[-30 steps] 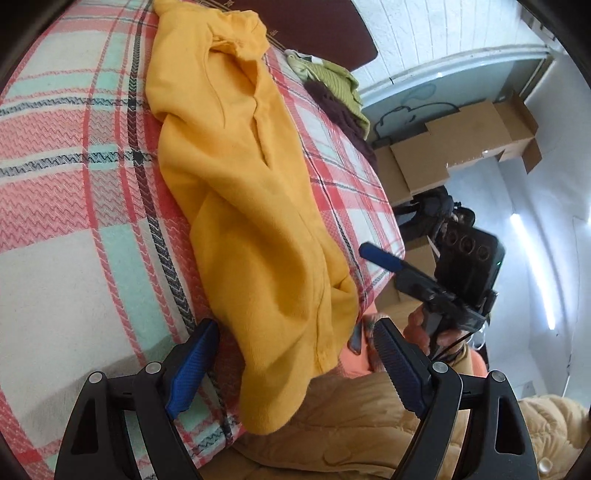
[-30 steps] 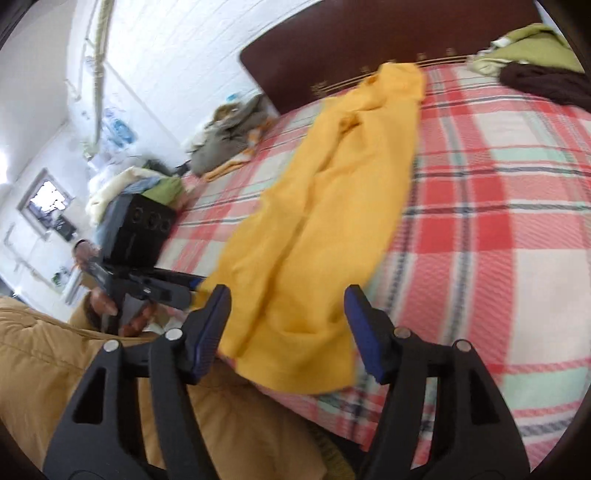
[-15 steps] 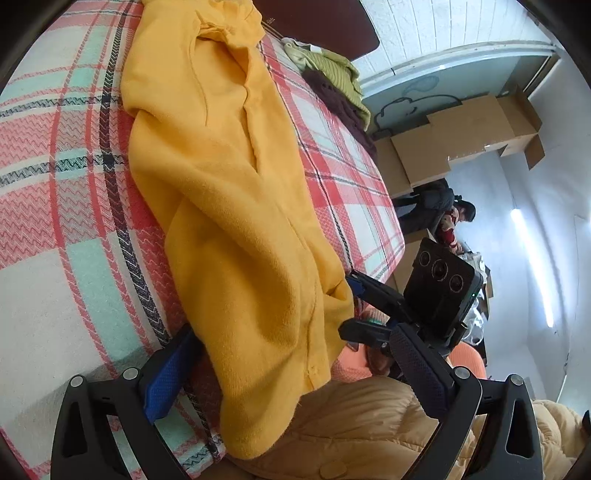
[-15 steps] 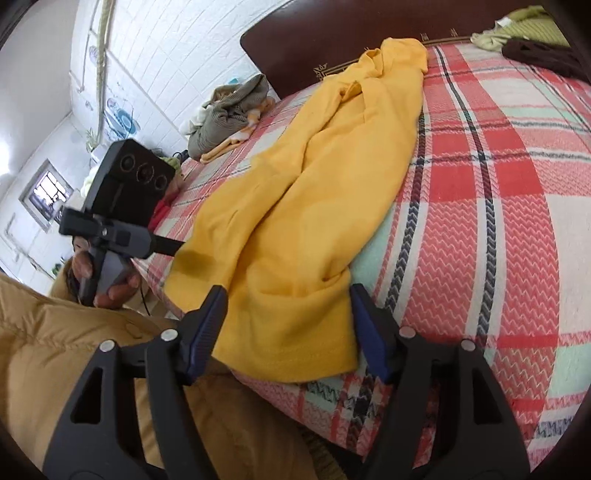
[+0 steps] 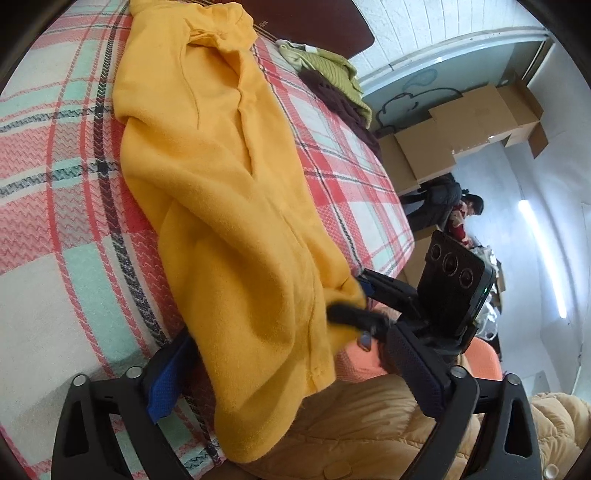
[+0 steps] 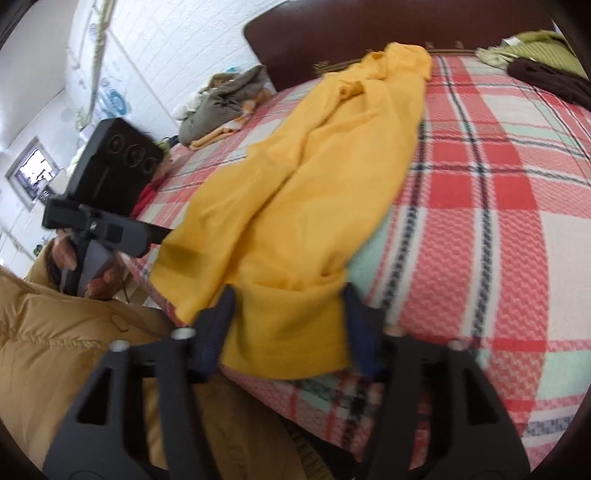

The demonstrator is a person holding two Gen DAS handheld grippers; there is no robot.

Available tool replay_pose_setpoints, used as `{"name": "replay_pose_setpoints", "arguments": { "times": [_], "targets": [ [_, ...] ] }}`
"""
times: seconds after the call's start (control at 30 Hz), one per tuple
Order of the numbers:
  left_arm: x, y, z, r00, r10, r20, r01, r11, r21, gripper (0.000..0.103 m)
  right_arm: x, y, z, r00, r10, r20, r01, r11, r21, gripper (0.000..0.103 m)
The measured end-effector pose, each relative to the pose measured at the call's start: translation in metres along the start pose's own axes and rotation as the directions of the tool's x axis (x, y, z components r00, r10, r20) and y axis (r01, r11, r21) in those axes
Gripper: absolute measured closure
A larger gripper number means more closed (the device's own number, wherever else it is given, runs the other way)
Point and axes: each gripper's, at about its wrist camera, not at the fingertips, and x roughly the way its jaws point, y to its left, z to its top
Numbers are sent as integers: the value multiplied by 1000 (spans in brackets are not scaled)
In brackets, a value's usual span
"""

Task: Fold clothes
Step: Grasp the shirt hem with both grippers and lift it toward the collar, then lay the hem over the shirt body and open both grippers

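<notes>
A yellow garment (image 5: 221,192) lies lengthwise on the plaid bed (image 5: 55,155), its near hem hanging over the bed's edge. My left gripper (image 5: 291,365) is open, its jaws straddling the hem's left corner. In the right wrist view the same garment (image 6: 314,192) runs toward the headboard. My right gripper (image 6: 288,325) is open with the hem's right corner between its jaws. The right gripper also shows in the left wrist view (image 5: 354,302), its tips at the cloth's edge. The left gripper shows in the right wrist view (image 6: 159,236) at the cloth's left edge.
Green and dark brown clothes (image 5: 332,74) lie at the bed's far right corner. A grey-beige pile (image 6: 221,99) lies at the far left by the dark headboard (image 6: 369,33). Cardboard boxes (image 5: 461,125) and a person (image 5: 443,206) stand beyond the bed. My tan jacket (image 6: 55,332) is close below.
Both grippers have moved forward onto the hem, so the cloth now sits between each pair of jaws. The right gripper's tips have reached the garment's edge.
</notes>
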Motion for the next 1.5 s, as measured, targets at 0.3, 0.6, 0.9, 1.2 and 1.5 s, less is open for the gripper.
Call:
{"name": "replay_pose_setpoints", "arguments": {
  "times": [0.3,0.6,0.9,1.2,1.5],
  "targets": [
    [-3,23,-6,994,-103,-22,98,981,-168,72,-15,-19,8,973,230,32,-233,960,157,80],
    [-18,33,24,944,-316,90,329,901,-283,69,-26,-32,38,901,402,161,-432,863,262,80],
    [-30,38,67,918,-359,166,394,869,-300,53,-24,-48,82,876,430,218,-480,814,326,77],
    [-34,47,102,934,-305,186,350,886,-304,47,-12,-65,111,892,389,232,-450,820,355,73],
    [-34,56,129,942,-269,202,323,888,-328,34,9,-82,124,905,354,235,-422,805,416,73]
  ]
}}
